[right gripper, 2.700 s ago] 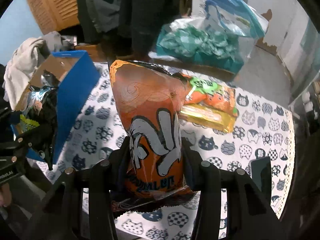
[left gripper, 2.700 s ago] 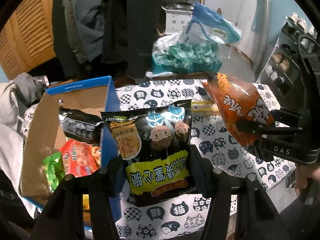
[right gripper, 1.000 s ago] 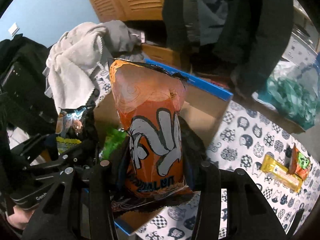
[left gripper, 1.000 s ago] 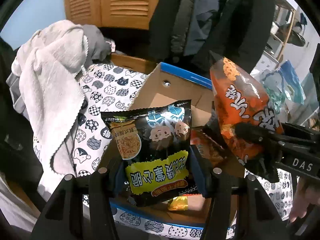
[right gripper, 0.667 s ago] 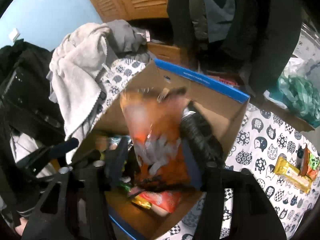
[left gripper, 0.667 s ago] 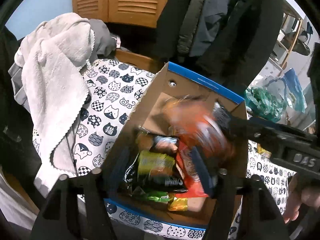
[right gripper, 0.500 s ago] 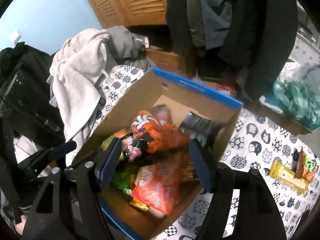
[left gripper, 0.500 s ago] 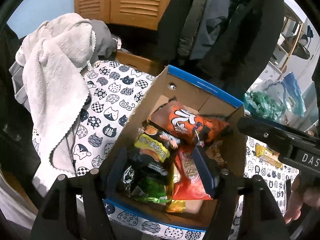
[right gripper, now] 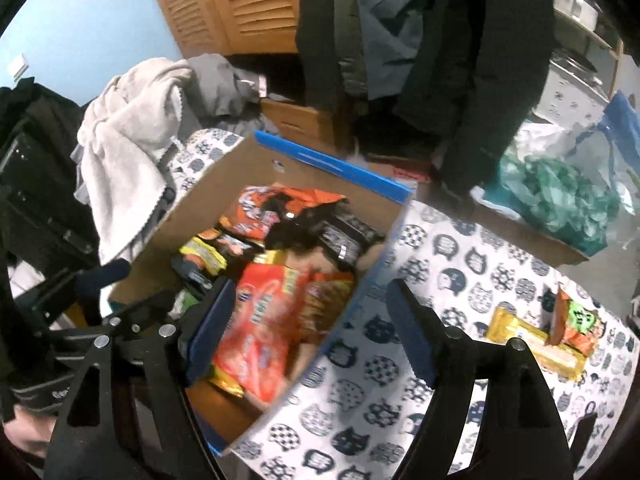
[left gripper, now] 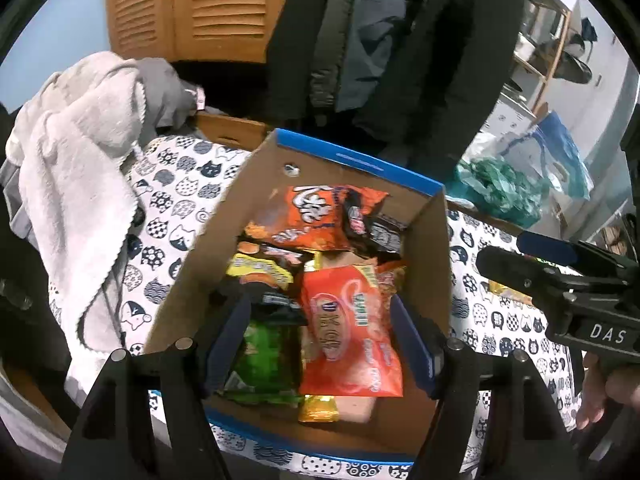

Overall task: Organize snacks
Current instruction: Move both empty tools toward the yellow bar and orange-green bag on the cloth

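We hold both grippers over the box (left gripper: 248, 216), jaws pointing down into it. Our left gripper (left gripper: 318, 344) is spread wide with nothing pinched; its jaws have just been opening, and the snacks below lie loose between and beyond the blue pads (left gripper: 226, 344). Straight under it sits a big red-orange bag (left gripper: 348, 340), with a green packet (left gripper: 264, 360) to its left and a small gold packet (left gripper: 318, 408) nearest us. Farther ahead of the pads lie a yellow-and-black packet (left gripper: 260, 272), then an orange bag (left gripper: 316, 220) against the far wall, with a black packet (left gripper: 380, 232) to its right.

Our right gripper (right gripper: 306, 332) is also spread and empty, its jaws just having opened. Its left pad hangs over the box, its right pad over the cat-print cloth (right gripper: 460, 272), so the box's right wall runs between them. To the right of it, well apart on the cloth, lie a yellow bar (right gripper: 532, 344) and a small orange-and-green packet (right gripper: 576, 320), touching. Left of the box a white towel (left gripper: 76, 168) hangs. In the left view the right gripper shows at the right edge, a hand (left gripper: 608, 392) beneath it.
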The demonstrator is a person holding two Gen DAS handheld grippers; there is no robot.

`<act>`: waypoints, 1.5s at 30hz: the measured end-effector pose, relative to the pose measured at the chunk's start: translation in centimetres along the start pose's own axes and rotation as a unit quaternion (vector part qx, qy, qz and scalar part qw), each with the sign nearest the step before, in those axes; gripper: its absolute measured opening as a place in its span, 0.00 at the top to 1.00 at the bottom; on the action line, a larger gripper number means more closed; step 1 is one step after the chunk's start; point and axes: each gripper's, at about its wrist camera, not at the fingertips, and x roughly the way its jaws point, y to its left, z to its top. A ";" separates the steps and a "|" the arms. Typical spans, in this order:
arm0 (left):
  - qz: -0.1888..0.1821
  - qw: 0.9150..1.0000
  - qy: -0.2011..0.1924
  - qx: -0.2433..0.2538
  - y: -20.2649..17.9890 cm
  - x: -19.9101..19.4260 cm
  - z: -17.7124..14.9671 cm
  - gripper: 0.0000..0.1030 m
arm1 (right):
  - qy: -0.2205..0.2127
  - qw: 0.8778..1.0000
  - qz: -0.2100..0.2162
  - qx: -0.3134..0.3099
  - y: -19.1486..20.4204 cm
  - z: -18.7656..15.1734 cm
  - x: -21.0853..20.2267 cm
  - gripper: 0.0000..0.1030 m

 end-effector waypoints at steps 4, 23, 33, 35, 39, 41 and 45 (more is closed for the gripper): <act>-0.004 1.000 0.003 0.018 -1.5 0.1 -0.2 0.28 | 0.002 1.000 -0.009 0.009 -1.8 -1.0 -0.7 0.24; -0.015 0.992 0.024 0.126 -10.9 1.1 -2.0 0.28 | 0.006 0.997 -0.045 0.057 -10.0 -6.3 -4.0 0.24; -0.024 0.982 0.044 0.180 -16.5 2.2 -3.2 0.28 | 0.009 0.994 -0.066 0.088 -14.6 -9.4 -5.1 0.23; -0.029 0.980 0.051 0.189 -17.7 2.5 -3.4 0.28 | 0.011 0.993 -0.071 0.094 -15.6 -9.9 -5.2 0.23; -0.035 0.977 0.063 0.201 -19.7 3.4 -3.6 0.28 | 0.019 0.991 -0.082 0.102 -17.7 -10.9 -5.2 0.23; -0.038 0.975 0.071 0.206 -20.8 4.0 -3.5 0.28 | 0.024 0.991 -0.087 0.102 -18.6 -11.2 -5.0 0.23; -0.039 0.971 0.090 0.219 -22.9 5.4 -3.2 0.28 | 0.047 0.991 -0.095 0.085 -20.5 -11.6 -4.6 0.23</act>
